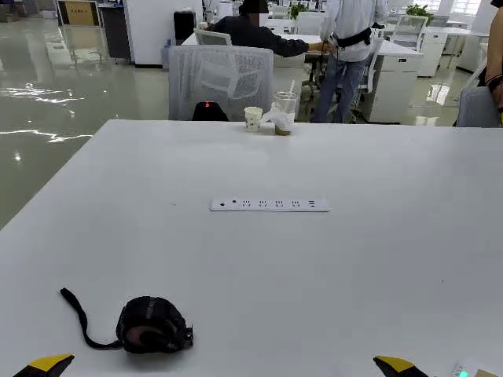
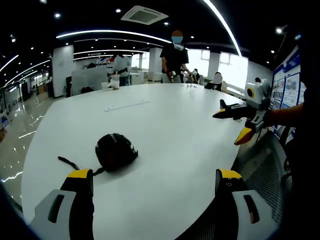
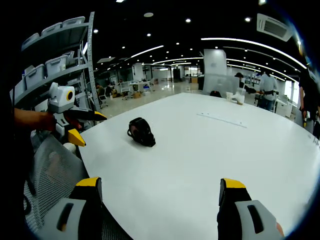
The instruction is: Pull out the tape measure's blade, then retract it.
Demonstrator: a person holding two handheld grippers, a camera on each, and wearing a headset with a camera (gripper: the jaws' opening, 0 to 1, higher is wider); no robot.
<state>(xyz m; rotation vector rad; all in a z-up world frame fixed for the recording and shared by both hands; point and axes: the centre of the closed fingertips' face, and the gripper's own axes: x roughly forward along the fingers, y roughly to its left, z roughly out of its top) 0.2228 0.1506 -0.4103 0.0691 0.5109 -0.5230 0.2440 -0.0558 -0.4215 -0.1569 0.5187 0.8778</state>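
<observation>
We see the tape measure [image 1: 153,324] ahead, nearer our left gripper [image 2: 154,176] than our right gripper [image 3: 159,184]; both gape empty.

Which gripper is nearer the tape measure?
Left. The left gripper is close, just left of the tape measure; the right gripper is well off to its right.

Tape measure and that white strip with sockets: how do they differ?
The tape measure is black and rounded; the power strip is white, long and flat. The tape measure lies near the front edge of the table; the power strip lies around its middle. Both rest on the white table.
</observation>
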